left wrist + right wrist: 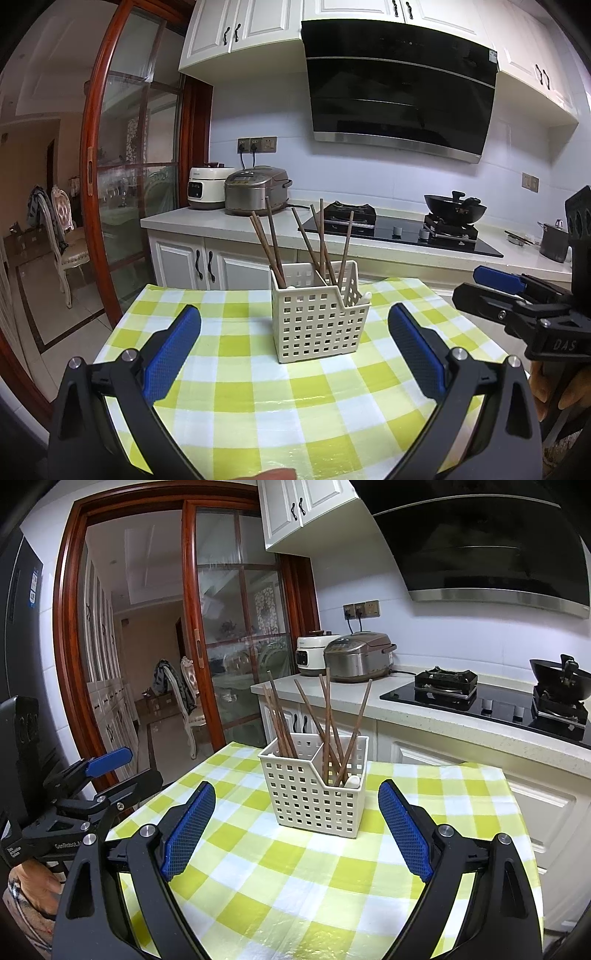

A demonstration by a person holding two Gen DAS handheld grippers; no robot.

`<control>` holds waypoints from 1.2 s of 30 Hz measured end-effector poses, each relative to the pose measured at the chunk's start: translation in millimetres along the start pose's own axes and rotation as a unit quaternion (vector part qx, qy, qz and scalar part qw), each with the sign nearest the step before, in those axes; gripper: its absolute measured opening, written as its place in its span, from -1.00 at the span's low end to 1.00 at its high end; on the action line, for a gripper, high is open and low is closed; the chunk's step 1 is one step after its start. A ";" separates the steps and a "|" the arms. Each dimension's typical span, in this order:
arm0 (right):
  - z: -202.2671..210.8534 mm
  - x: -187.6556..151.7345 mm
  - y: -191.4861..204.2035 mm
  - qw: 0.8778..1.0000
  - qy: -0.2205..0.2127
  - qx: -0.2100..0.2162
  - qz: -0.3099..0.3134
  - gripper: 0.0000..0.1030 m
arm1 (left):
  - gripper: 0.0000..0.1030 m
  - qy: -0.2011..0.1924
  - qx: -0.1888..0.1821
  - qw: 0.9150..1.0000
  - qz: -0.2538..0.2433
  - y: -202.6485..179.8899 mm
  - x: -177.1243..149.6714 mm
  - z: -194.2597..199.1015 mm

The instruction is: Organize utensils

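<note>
A cream perforated utensil basket [317, 325] [314, 797] with two compartments stands on the green-checked tablecloth [258, 398] [295, 878]. Several brown wooden chopsticks [321, 243] [325, 720] stand in both compartments. A white utensil tip [354, 781] shows in the right compartment. My left gripper [295, 325] is open and empty, facing the basket from the near side. My right gripper [297, 801] is open and empty, also facing the basket. The right gripper shows at the right of the left wrist view [517, 295]; the left gripper shows at the left of the right wrist view [92, 775].
A kitchen counter [221, 221] stands behind the table with two rice cookers [255, 190] [356, 655], a black hob [406, 229] and a wok [454, 208]. A range hood [399, 85] hangs above. A sliding wooden door [99, 147] is to the left.
</note>
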State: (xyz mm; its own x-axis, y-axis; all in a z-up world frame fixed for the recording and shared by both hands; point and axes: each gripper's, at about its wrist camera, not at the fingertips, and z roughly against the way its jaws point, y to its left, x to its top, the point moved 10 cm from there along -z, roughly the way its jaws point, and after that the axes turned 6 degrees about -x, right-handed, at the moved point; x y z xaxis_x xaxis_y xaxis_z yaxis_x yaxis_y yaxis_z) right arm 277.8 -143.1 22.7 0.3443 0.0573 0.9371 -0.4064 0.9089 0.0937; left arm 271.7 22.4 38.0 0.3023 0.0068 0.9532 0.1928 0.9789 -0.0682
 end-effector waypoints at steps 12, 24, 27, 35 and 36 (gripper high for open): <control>4.8 -0.1 2.3 1.000 -0.009 -0.002 0.002 0.65 | 0.91 -0.006 0.001 1.000 -0.003 -3.2 0.7 -0.2; 7.6 0.5 2.1 1.000 -0.012 -0.004 0.003 0.65 | 0.91 -0.008 0.006 1.000 0.000 -3.6 0.0 0.7; 8.0 0.8 2.3 1.000 -0.011 -0.003 0.003 0.65 | 0.91 -0.008 0.007 1.000 0.000 -3.3 -0.1 0.7; 7.7 1.1 0.9 1.000 -0.013 -0.004 -0.001 0.65 | 0.91 -0.007 0.007 1.000 0.000 -4.2 -0.9 1.5; 7.7 1.0 0.9 1.000 -0.012 -0.003 -0.002 0.65 | 0.91 -0.007 0.007 1.000 -0.001 -4.0 -0.9 1.7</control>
State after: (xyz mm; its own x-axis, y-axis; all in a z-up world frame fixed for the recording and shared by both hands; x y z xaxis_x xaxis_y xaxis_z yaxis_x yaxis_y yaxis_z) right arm 271.3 -145.5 26.3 0.3244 0.0441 0.9449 -0.3994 0.9119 0.0946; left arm 269.1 18.8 37.9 0.2895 0.0083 0.9571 0.1797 0.9817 -0.0629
